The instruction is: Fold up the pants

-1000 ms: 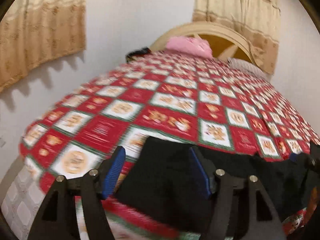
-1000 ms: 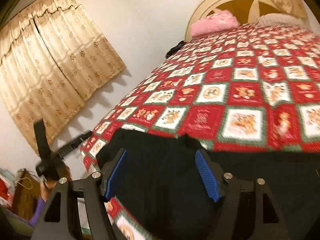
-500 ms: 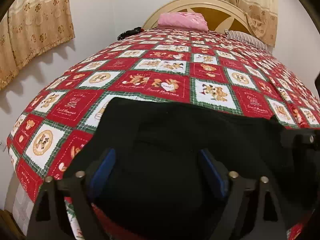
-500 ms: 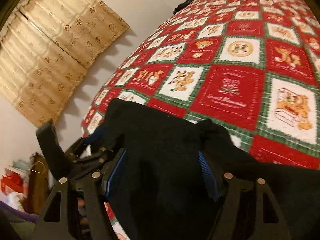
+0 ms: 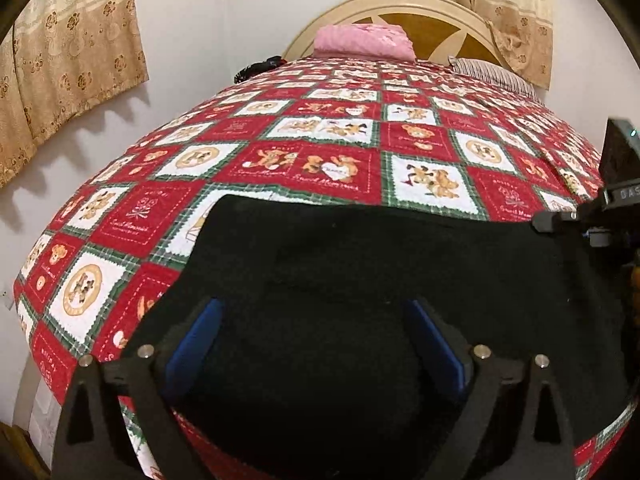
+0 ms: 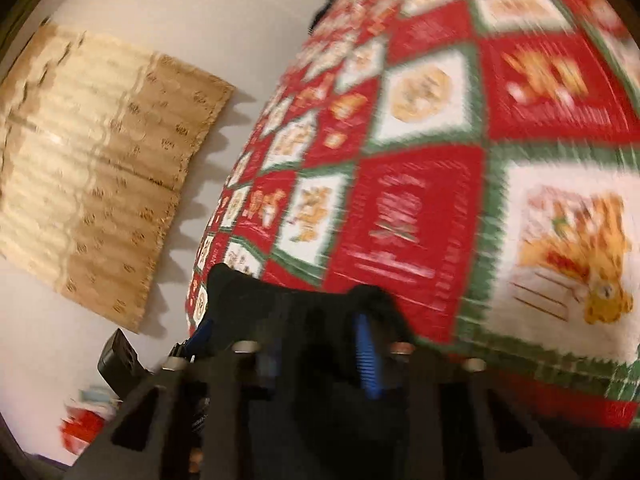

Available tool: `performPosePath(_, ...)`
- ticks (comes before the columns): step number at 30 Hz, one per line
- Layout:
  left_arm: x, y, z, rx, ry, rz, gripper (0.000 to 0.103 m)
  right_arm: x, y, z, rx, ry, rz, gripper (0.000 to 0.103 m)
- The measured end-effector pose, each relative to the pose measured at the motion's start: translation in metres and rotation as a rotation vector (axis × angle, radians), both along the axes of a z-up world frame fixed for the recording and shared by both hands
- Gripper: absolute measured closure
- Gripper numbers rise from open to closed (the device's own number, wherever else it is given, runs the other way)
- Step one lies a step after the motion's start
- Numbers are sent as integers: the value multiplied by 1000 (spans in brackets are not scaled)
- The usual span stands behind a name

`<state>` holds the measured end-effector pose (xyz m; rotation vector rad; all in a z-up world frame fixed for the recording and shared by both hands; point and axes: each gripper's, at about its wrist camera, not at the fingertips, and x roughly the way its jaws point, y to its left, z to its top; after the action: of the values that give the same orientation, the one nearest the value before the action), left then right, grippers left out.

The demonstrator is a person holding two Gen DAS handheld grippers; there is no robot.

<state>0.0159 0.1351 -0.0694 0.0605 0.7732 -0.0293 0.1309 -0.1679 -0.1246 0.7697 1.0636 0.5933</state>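
Left gripper [image 5: 316, 340] jaws spread wide, opening, black pants [image 5: 400, 280] lying between the pads, unpinched. Right gripper [image 6: 320, 344] clamped on a bunched fold of pants [image 6: 296, 300]. Pants lie at the near edge of the red patchwork bedspread [image 5: 320, 140].

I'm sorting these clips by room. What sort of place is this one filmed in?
Most likely a home bedroom. A bed with a red patchwork bedspread fills the view, with a cream arched headboard and a pink pillow at its far end, and beige patterned curtains hang on the white wall.
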Motion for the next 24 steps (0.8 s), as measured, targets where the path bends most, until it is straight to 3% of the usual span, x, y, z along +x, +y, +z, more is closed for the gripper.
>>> performPosePath(1, 0, 1, 0, -3, -2, -1, 6, 2, -9, -3, 64, 34, 6, 96)
performPosePath(2, 0, 1, 0, -5, -1, -3, 6, 0, -20, -1, 55, 61, -16, 96)
performPosePath(3, 0, 2, 0, -6, -2, -4, 6, -3, -31, 6, -1, 58, -60, 96)
performPosePath(5, 0, 1, 0, -4, -1, -3, 6, -23, -69, 38, -258, -6, -244, 92)
performPosePath(7, 0, 1, 1, -1, -1, -1, 5, -48, -107, 68, -375, -64, -424, 92)
performPosePath(9, 0, 1, 1, 0, 2, -1, 4, -77, -156, 95, -475, -61, -640, 91)
performPosePath(10, 1, 0, 1, 1, 3, 0, 4, -87, -176, 103, -540, -32, -730, 83)
performPosePath(11, 1, 0, 1, 2, 5, 2, 3, -99, -205, 114, -650, 25, -854, 65)
performPosePath(13, 1, 0, 1, 5, 6, 3, 3, -115, -245, 122, -786, 103, -1039, 43)
performPosePath(14, 1, -1, 1, 5, 6, 4, 3, -119, -260, 123, -823, 132, -1085, 40)
performPosePath(17, 2, 0, 1, 6, 7, 3, 3, -109, -304, 108, -875, 254, -1082, 40)
performPosePath(20, 2, 0, 1, 6, 7, 4, 3, -93, -313, 88, -962, 343, -1023, 40)
performPosePath(24, 2, 0, 1, 7, 8, 4, 3, -85, -314, 73, -1069, 381, -959, 41)
